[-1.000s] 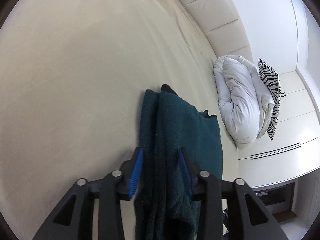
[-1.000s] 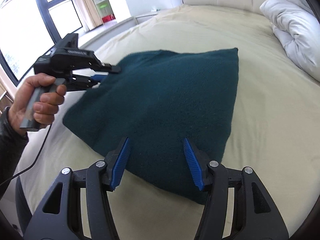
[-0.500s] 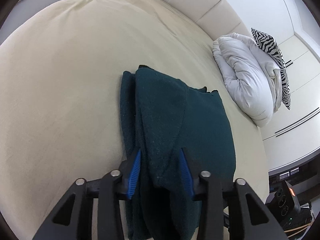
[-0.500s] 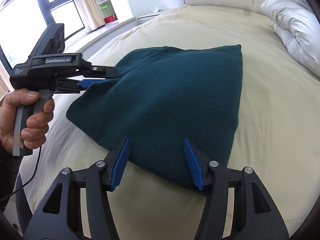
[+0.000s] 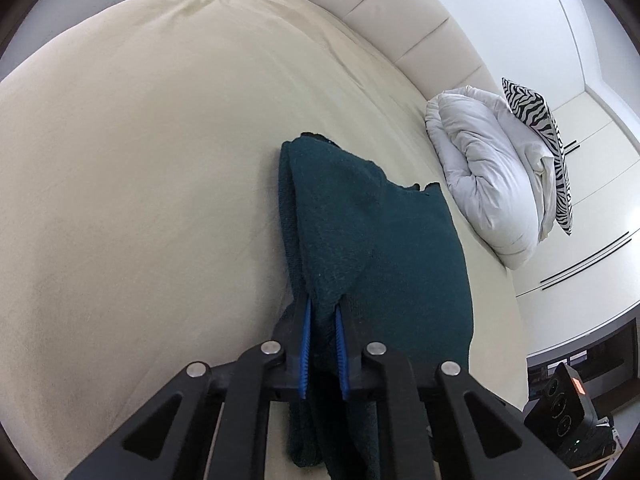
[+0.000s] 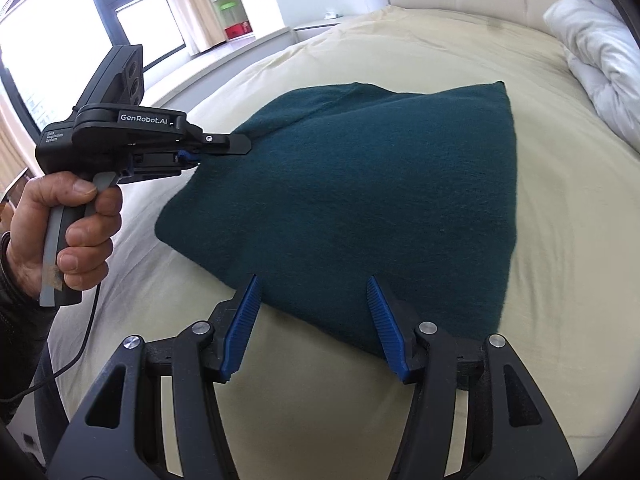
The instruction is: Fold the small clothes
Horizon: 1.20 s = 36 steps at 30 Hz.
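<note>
A dark green knitted garment (image 5: 380,240) lies folded on the cream bed (image 5: 140,160). My left gripper (image 5: 323,308) has a raised fold of the garment's edge between its blue pads, and its jaws are closing on it. The right wrist view shows that same left gripper (image 6: 224,152), held in a person's hand (image 6: 68,220), pinching the garment (image 6: 380,180) at its left corner. My right gripper (image 6: 314,284) stands open over the garment's near edge. Its fingers straddle the cloth without pressing on it.
A rolled white duvet (image 5: 480,168) and a zebra-striped pillow (image 5: 536,120) lie at the bed's right side by the padded headboard (image 5: 400,20). Windows (image 6: 60,20) and shelves stand beyond the bed's left side. A black device (image 5: 560,412) sits low on the right.
The left gripper's jaws have narrowed from wide apart down onto a fold of the green garment, and its view has rolled. The right gripper has drifted slightly nearer the garment's edge, jaws unchanged.
</note>
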Motion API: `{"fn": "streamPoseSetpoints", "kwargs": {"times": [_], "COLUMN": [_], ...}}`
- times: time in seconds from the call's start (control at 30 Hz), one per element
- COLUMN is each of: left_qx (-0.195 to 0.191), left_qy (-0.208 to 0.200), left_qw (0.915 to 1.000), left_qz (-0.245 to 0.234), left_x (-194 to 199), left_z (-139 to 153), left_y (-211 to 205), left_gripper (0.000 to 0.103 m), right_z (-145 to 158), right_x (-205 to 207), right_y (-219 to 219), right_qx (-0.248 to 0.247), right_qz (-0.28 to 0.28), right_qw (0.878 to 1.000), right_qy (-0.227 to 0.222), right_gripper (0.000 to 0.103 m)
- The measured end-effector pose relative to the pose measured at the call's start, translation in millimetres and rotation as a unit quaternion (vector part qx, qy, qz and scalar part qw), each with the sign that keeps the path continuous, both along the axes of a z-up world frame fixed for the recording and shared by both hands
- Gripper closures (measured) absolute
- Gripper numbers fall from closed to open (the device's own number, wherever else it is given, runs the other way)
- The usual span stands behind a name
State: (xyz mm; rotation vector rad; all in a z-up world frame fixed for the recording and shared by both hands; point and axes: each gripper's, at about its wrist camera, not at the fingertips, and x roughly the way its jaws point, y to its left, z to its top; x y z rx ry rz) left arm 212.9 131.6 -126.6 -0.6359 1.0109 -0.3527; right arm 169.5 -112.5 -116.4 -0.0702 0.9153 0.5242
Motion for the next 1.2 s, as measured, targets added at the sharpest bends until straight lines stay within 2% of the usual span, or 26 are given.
{"fn": "streamPoseSetpoints", "kwargs": {"times": [0.07,0.13,0.27,0.33,0.37,0.4,0.43,0.5,0.57,0.6,0.63,0.7,0.77,0.97,1.07,1.13,1.2], "left_qx": [-0.023,-0.024,0.012,0.036,0.034,0.035,0.044,0.064,0.091,0.097,0.099,0.106,0.120,0.129,0.132,0.140,0.159], "left_qy": [0.012,0.008,0.000,-0.019,-0.038,-0.051,-0.059,-0.068,-0.054,-0.041,-0.026,-0.019,-0.025,-0.021,-0.019,-0.017,-0.025], "left_qw": [0.9996,0.9996,0.9998,0.9988,0.9985,0.9980,0.9973,0.9955,0.9942,0.9943,0.9947,0.9942,0.9925,0.9914,0.9910,0.9899,0.9868], "left_qz": [0.009,0.010,0.015,0.026,0.020,0.008,-0.002,-0.015,-0.019,-0.017,-0.015,-0.005,0.000,0.001,-0.002,0.002,0.019], "left_x": [6.9,12.3,8.2,-9.1,-19.2,-28.6,-37.3,-51.8,-53.2,-50.1,-47.1,-46.0,-46.8,-28.8,-31.4,-37.9,-46.2], "left_z": [-10.7,-13.0,2.9,20.9,31.3,39.1,45.1,49.5,38.5,28.8,17.7,5.3,4.3,-2.0,-2.5,4.1,23.2], "left_y": [0.8,-0.7,-7.6,-6.0,-8.3,-12.8,-18.5,-29.4,-36.8,-37.7,-36.1,-30.4,-27.9,-26.1,-25.0,-23.4,-21.4], "left_gripper": [0.090,0.088,0.079,0.078,0.077,0.071,0.071,0.071,0.071,0.080,0.092,0.093,0.093,0.092,0.084,0.073,0.072], "right_z": [-7.6,-13.5,-5.2,2.0,5.0,6.1,7.6,9.7,9.0,7.3,6.0,1.7,-2.6,-13.0,-23.6,-23.2,-17.4], "right_x": [3.6,6.2,6.8,4.0,1.6,1.9,1.5,-0.1,0.5,0.1,3.6,10.0,12.2,24.5,26.2,24.2,19.5], "right_y": [6.4,8.8,4.1,-1.7,-4.9,-10.1,-12.0,-14.9,-18.0,-18.2,-20.1,-22.6,-24.4,-20.7,-22.0,-29.4,-35.6], "right_qx": [-0.012,-0.016,0.008,0.031,0.042,0.048,0.049,0.047,0.049,0.050,0.053,0.060,0.061,0.083,0.105,0.132,0.140], "right_qz": [0.001,0.001,-0.007,-0.014,-0.016,-0.019,-0.020,-0.022,-0.025,-0.029,-0.032,-0.037,-0.042,-0.038,-0.052,-0.059,-0.054], "right_qw": [1.000,1.000,1.000,0.999,0.999,0.999,0.999,0.999,0.998,0.998,0.998,0.997,0.997,0.995,0.992,0.987,0.986], "right_qy": [0.005,0.006,0.013,0.011,0.007,0.005,0.003,-0.004,-0.004,-0.002,0.004,0.016,0.024,0.039,0.054,0.065,0.073], "right_gripper": [0.049,0.049,0.049,0.049,0.049,0.049,0.049,0.049,0.049,0.049,0.049,0.049,0.049,0.049,0.049,0.049,0.050]}}
